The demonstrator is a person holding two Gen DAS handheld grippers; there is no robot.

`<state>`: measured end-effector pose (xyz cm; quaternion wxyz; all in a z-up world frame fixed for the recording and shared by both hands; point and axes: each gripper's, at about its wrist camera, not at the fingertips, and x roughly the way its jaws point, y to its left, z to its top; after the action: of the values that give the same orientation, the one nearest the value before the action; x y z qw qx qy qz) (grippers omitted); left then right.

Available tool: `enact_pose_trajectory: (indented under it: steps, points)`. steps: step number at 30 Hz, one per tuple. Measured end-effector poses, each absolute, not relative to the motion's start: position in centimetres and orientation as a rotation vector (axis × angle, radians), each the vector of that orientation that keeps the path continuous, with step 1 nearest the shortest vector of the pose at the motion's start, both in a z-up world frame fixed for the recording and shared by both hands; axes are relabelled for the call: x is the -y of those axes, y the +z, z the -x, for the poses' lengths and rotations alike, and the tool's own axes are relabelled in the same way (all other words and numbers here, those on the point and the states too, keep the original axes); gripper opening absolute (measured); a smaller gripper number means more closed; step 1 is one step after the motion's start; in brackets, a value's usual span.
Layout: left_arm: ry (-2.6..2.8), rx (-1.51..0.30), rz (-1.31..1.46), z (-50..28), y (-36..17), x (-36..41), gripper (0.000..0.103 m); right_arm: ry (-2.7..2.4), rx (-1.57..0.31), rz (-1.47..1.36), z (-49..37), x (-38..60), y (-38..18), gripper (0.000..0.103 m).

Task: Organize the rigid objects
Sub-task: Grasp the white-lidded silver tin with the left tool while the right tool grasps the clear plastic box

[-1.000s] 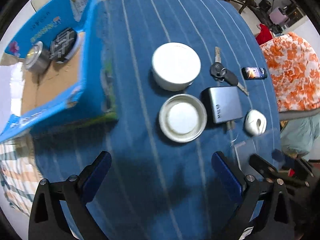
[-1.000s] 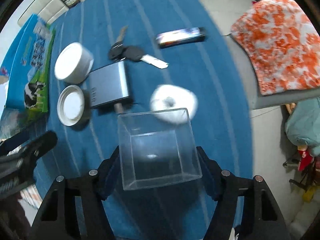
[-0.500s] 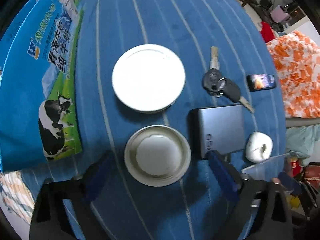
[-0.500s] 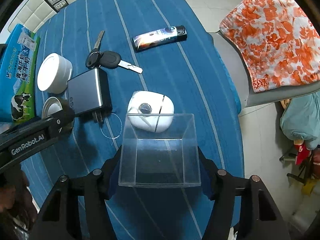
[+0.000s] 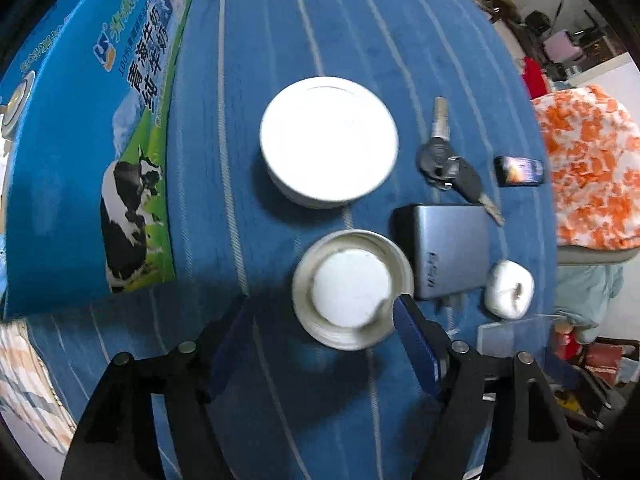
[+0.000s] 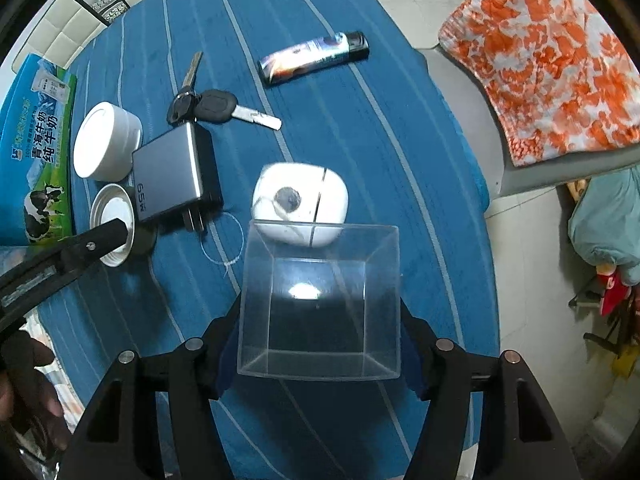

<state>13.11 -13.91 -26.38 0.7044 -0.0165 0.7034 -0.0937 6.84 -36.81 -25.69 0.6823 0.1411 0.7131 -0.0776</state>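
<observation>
- Tabletop [image 6: 360,128]: covered in blue cloth with thin pale stripes.
- Right claw [image 6: 320,344]: clamped on a clear plastic box [image 6: 320,300], one blue pad against each side wall; box empty, open face turned away from the camera, held above the cloth.
- Left claw [image 5: 324,344]: spread wide, nothing between the pads; right pad [image 5: 416,348] lay at the rim of the metal lid [image 5: 352,288], whether touching could not be told.
- Metal lid: round, silver rim, white inner disc, flat on the cloth just beside the charger.
- White round jar [image 5: 328,140]: upright, beyond the metal lid, no writing seen.
- Grey charger [image 6: 172,172]: flat, marked "65W" along one edge, two plug prongs pointing toward the claws.
- White earbud case [image 6: 300,204]: rounded, dark spot on top, a thin white loop of cord beside it, just beyond the far wall of the clear box.
- Keys [image 6: 212,100]: two, black-headed, joined, beyond the charger.
- Lighter [image 6: 314,58]: printed wrap, black cap, lying apart toward the far right; print not legible.
- Milk carton box [image 5: 92,152]: blue and green, cow picture, Chinese characters and "100%" on the side, at the left edge of the tabletop.
- Orange-and-white patterned cloth [image 6: 552,60]: off the tabletop at right.
- Hand [image 6: 28,392]: partly seen at lower left in the right wrist view.
</observation>
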Motion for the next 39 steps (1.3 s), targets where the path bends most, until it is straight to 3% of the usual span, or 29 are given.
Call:
enact_pose_trajectory:
  steps: [1,3,11,12,13,14,24,28,32,35,36,39]
  points:
    - [-0.217,-1.561,0.036,-12.8,-26.1,13.9,0.084,-0.172,-1.601,-0.322,-6.7,36.8,-25.8,0.067]
    - [-0.233,-1.566,0.030,-12.5,-26.0,14.6,0.090,-0.173,-1.611,-0.327,-6.4,36.7,-26.1,0.067]
    - [-0.198,-1.576,-0.088,-14.0,-28.5,17.4,0.090,-0.195,-1.622,-0.285,-6.2,35.9,-26.5,0.067]
    - [-0.204,-1.566,-0.097,-14.1,-28.6,17.6,0.088,-0.196,-1.623,-0.282,-6.3,35.8,-26.5,0.067]
    - [-0.213,-1.560,-0.096,-14.1,-28.7,17.7,0.067,-0.196,-1.623,-0.279,-6.3,35.8,-26.4,0.067]
    - [-0.212,-1.563,-0.110,-14.2,-28.9,17.9,0.063,-0.196,-1.623,-0.277,-6.3,35.7,-26.4,0.067]
    - [-0.250,-1.609,-0.077,-11.3,-28.0,16.4,0.064,-0.183,-1.623,-0.260,-6.0,35.4,-26.3,0.067]
    - [-0.232,-1.664,0.013,-11.9,-29.3,15.6,0.073,-0.187,-1.627,-0.273,-6.3,35.6,-26.5,0.067]
    - [-0.217,-1.656,-0.026,-12.9,-29.5,16.8,0.074,-0.192,-1.631,-0.272,-6.5,35.7,-26.8,0.067]
    - [-0.217,-1.639,-0.086,-12.7,-29.5,17.8,0.072,-0.199,-1.631,-0.274,-6.6,35.6,-27.0,0.067]
    - [-0.209,-1.629,-0.115,-12.7,-29.5,18.3,0.065,-0.203,-1.628,-0.273,-6.6,35.6,-27.0,0.067]
    - [-0.214,-1.606,-0.158,-12.3,-29.2,18.5,0.063,-0.212,-1.624,-0.243,-6.5,35.2,-27.1,0.066]
